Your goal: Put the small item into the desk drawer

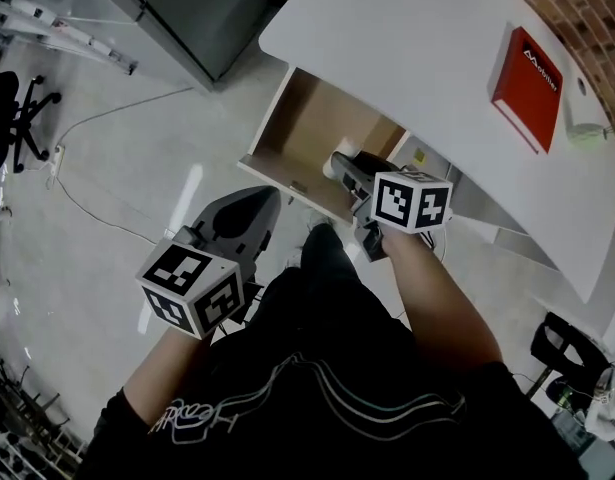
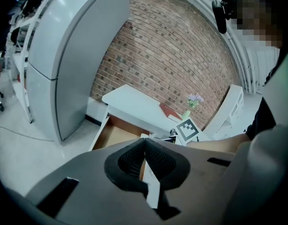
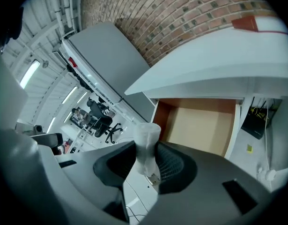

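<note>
Left claw (image 2: 144, 142) shut, idle. Right claw (image 3: 144, 150) pinches white item (image 3: 147, 134) by one end, near drawer (image 3: 200, 125) front edge (drawer open). I'd worry: loose grip or early release drops it outside.

Overhead, two low views; drawer (image 1: 302, 118) seemingly shared

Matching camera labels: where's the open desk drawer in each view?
Head view: drawer upper centre, pulled out from under the white desk.
Left gripper view: drawer lower centre-left, below the desk.
Right gripper view: drawer centre-right, under the desk top.
Shared landmark: red book on the desk, in all three views.
</note>
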`<action>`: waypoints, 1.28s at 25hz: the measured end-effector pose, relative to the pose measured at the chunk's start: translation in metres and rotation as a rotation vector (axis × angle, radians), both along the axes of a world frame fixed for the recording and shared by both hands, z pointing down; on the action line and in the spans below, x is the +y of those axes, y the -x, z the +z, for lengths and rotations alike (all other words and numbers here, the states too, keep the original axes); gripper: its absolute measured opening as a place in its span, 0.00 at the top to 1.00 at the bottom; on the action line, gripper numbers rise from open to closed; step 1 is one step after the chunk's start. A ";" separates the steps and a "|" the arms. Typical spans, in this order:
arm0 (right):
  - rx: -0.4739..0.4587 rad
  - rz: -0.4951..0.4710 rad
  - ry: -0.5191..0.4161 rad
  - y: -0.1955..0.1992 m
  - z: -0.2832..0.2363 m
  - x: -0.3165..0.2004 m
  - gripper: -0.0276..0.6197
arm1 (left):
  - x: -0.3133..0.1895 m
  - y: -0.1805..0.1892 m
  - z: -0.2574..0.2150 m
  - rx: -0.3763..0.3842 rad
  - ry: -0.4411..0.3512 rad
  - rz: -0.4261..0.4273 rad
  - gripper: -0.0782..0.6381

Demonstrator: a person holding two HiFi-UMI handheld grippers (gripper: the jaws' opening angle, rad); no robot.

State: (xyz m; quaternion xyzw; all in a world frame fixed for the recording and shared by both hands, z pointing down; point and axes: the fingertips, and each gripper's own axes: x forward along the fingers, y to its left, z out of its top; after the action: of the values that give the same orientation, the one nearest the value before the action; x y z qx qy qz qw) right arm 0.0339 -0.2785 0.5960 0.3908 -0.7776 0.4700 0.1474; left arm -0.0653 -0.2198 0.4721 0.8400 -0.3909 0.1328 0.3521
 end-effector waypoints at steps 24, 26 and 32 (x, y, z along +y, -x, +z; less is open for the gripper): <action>0.037 0.071 0.295 0.024 0.192 -0.043 0.74 | -0.023 0.041 0.117 -0.011 0.178 -0.132 0.86; 0.046 0.063 0.313 0.026 0.203 -0.044 0.74 | -0.023 0.044 0.124 -0.013 0.193 -0.139 0.86; 0.090 0.054 0.358 0.027 0.233 -0.041 0.74 | -0.023 0.054 0.142 -0.009 0.213 -0.160 0.86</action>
State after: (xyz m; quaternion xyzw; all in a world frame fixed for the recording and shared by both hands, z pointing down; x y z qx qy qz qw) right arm 0.0073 -0.3192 0.8285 0.3998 -0.6635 0.5865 0.2366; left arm -0.1197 -0.2431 0.6142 0.7634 -0.4420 0.1485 0.4469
